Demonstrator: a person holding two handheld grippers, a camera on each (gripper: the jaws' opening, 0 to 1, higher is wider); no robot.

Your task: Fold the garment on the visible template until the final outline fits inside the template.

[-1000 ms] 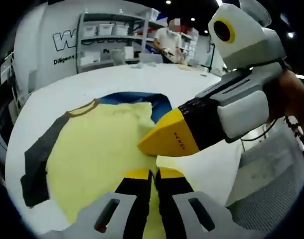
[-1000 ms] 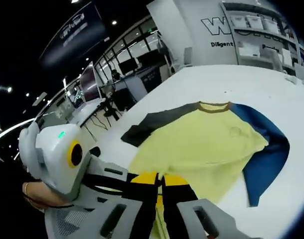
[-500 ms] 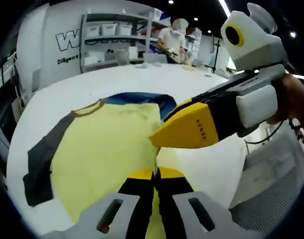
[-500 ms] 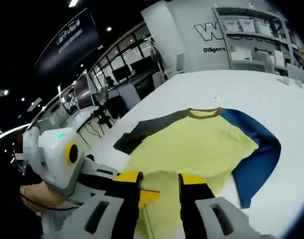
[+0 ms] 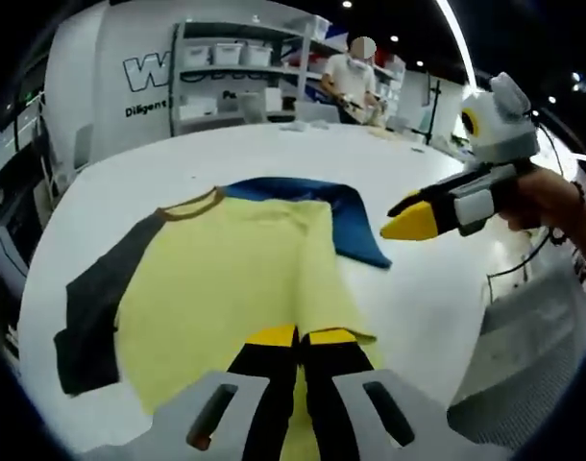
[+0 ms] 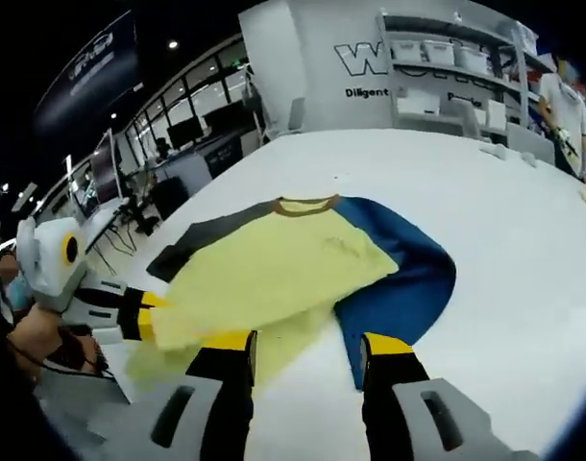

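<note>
shirt point(image 5: 226, 279) flat on worktop point(image 5: 437, 307). right gripper point(image 6: 307, 348) has let go of the hem, now spread and clear of shirt; left gripper point(image 5: 301, 336) still clamps hem. fold not begun.

Two handheld grippers with yellow-tipped black jaws.
The left gripper point(image 5: 300, 335) and right gripper point(image 6: 307, 343) have grey bodies; a dark bracelet point(image 5: 580, 195) circles one wrist.

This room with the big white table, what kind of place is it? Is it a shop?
Probably a workshop or show hall, not a shop. A shirt lies on a wide white table, shelves of white bins line the wall, and desks with monitors stand behind glass.
</note>
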